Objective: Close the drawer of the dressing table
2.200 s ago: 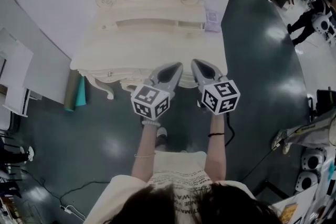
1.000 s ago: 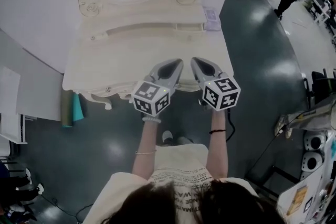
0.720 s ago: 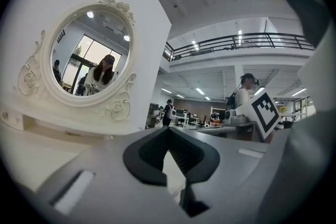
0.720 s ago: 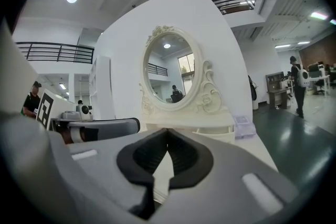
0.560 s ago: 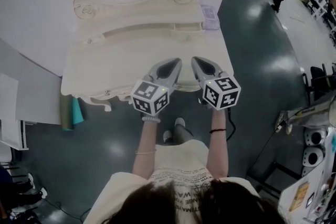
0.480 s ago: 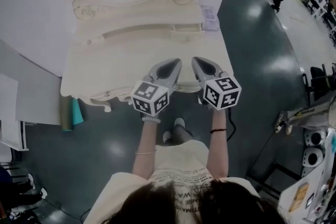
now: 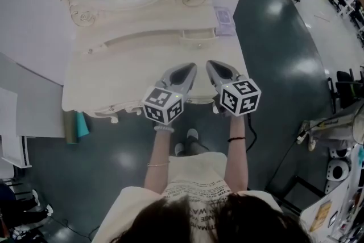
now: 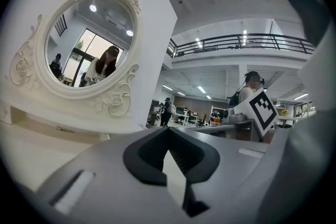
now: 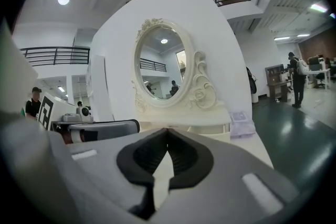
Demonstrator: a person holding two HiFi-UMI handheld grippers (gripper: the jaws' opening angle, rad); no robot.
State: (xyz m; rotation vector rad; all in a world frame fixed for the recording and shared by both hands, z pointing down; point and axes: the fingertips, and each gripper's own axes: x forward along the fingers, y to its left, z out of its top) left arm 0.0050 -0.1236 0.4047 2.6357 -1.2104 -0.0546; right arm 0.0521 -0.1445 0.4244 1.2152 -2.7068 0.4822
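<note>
On the dressing table's [image 7: 114,74] back shelf, right of centre, the small drawer [image 7: 199,35] seems to stick out slightly, its front running left to right. It lies ahead of both grippers, nearer the right gripper [image 7: 214,65] than the left gripper [image 7: 190,68]. Both have their jaws together and hold nothing.

Large open-plan office or lab hall, not a home. Glossy dark floor [image 7: 284,48]. Railed mezzanine [image 8: 241,39] overhead, strip lights [image 8: 202,90] on the ceiling. Desks and office chairs [image 8: 191,113] in the background. Person [image 9: 296,78] standing near a desk. Dressing table [image 7: 136,65] backs onto a freestanding white panel [image 9: 210,29].
</note>
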